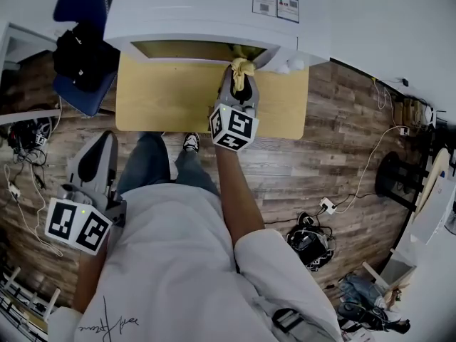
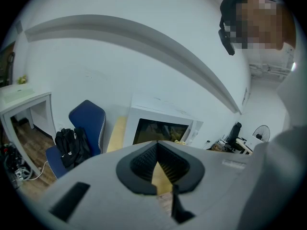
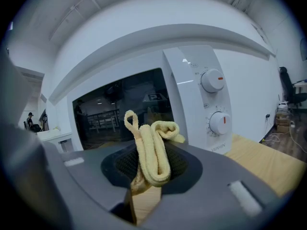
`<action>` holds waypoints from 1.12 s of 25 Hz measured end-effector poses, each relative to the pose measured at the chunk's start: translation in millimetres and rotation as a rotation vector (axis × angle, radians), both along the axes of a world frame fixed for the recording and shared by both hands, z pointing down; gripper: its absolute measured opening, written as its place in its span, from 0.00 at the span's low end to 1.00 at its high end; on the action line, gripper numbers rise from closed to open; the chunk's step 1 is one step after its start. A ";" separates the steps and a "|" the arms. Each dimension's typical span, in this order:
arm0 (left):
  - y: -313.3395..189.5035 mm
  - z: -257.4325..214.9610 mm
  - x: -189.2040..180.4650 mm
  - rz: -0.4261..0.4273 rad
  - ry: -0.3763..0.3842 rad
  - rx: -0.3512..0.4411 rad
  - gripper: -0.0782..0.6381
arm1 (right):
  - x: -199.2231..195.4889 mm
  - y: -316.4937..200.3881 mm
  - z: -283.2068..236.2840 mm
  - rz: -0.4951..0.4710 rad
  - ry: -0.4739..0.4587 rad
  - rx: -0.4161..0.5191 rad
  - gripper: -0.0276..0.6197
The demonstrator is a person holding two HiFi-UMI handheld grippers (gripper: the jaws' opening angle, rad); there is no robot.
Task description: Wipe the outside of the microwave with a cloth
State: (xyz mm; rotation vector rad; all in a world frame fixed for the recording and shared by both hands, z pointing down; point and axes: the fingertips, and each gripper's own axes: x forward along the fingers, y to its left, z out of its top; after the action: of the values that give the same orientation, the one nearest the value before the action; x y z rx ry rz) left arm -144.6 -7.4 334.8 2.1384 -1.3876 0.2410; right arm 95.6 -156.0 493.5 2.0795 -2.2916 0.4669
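Microwave (image 3: 189,99) stands just ahead of my right gripper (image 1: 240,84), on the wooden tabletop (image 1: 164,98) below it. That gripper is clamped on the folded yellow cloth (image 3: 152,152), which sticks up past the jaw tips toward the dark door. My left gripper (image 2: 158,164) hangs low beside me, jaws together on nothing. I judge this is the approach, wiping not yet begun; next I must press the cloth flat to the front and sweep sideways, minding the two knobs (image 3: 212,80) off to its right. Whether cloth meets door I cannot tell; the microwave's sides and back are out of sight
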 end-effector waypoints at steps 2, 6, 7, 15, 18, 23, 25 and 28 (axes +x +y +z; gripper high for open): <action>-0.1 1.3 -2.6 -0.005 0.004 -0.005 0.10 | -7.3 -0.4 2.3 -0.017 0.007 -0.006 0.21; -2.2 4.9 -5.7 -0.004 0.005 -0.015 0.10 | -27.2 -1.0 5.3 -0.070 0.004 -0.012 0.21; -2.9 5.3 -6.8 -0.005 0.005 -0.015 0.10 | -34.1 -1.4 5.4 -0.088 0.003 -0.012 0.21; -4.6 5.8 -16.1 -0.014 0.003 -0.022 0.10 | -76.0 -1.5 5.0 -0.180 -0.015 -0.015 0.21; -5.3 6.1 -18.2 -0.016 0.003 -0.024 0.10 | -91.2 -1.2 5.5 -0.216 -0.020 -0.017 0.21; -7.7 6.7 -21.1 -0.023 0.003 -0.027 0.10 | -118.6 -1.5 5.9 -0.288 -0.030 -0.021 0.21; -8.6 6.8 -22.6 -0.028 0.004 -0.027 0.10 | -128.6 -1.7 5.9 -0.315 -0.030 -0.022 0.21; -9.0 7.5 -25.7 -0.040 0.005 -0.030 0.10 | -143.3 -1.4 6.6 -0.357 -0.034 -0.026 0.21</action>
State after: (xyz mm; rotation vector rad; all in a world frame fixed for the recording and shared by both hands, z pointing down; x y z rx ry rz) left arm -170.4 -16.4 342.3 2.0836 -1.4138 0.2393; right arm -47.7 -157.4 500.2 1.6087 -2.5814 0.5135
